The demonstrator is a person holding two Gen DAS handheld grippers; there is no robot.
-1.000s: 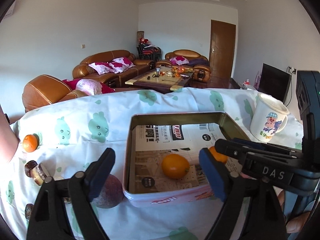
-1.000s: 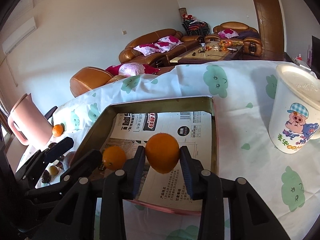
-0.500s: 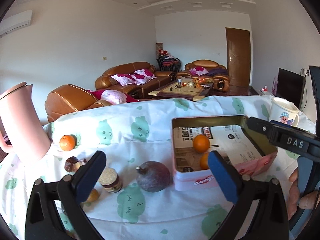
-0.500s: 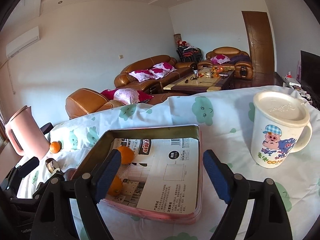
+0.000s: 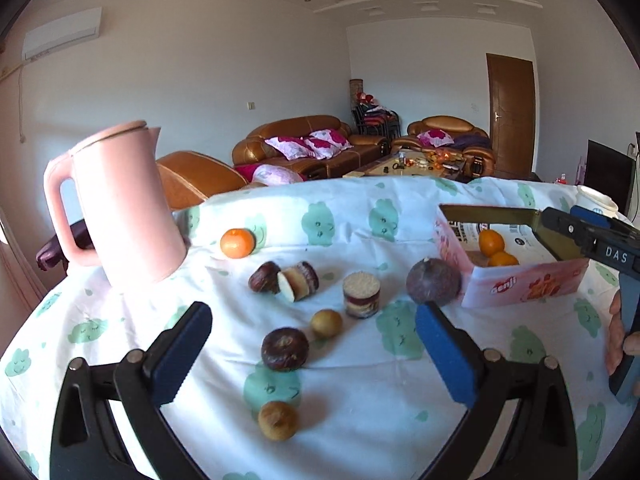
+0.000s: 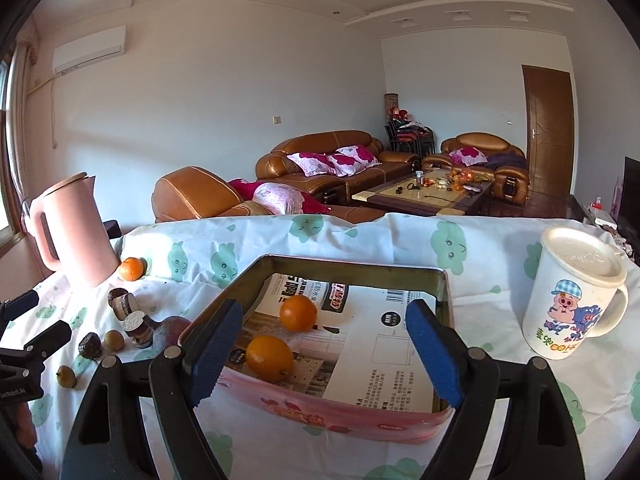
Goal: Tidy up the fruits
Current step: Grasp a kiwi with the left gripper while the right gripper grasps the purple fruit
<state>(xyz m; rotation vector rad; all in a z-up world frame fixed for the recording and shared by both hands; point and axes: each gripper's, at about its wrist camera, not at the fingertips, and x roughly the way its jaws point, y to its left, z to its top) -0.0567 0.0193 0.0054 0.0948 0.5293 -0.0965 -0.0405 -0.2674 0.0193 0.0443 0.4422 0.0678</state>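
An open pink tin [image 6: 344, 265] lined with printed paper holds two oranges [image 6: 298, 313] [image 6: 269, 358]. My right gripper [image 6: 325, 308] hovers open over the tin's near edge, nothing between its blue pads. My left gripper [image 5: 313, 311] is open above loose fruit on the cloth: a dark brown fruit [image 5: 285, 349], two small yellow-brown fruits [image 5: 326, 323] [image 5: 277, 420], a cut layered cylinder [image 5: 361, 294], cut brown pieces [image 5: 298, 280], a big purple fruit [image 5: 433, 282] against the tin [image 5: 520, 284] and a mandarin [image 5: 237, 243] further back.
A pink kettle [image 5: 120, 208] stands at the table's back left, close to the mandarin. A lidded cartoon mug [image 6: 572, 300] stands right of the tin. The table carries a white cloth with green prints and drops off at its edges. Sofas stand behind.
The right gripper opened, left its orange in the tin beside the other one, and drew back. The left gripper swung left from the tin to the loose fruit by the kettle.
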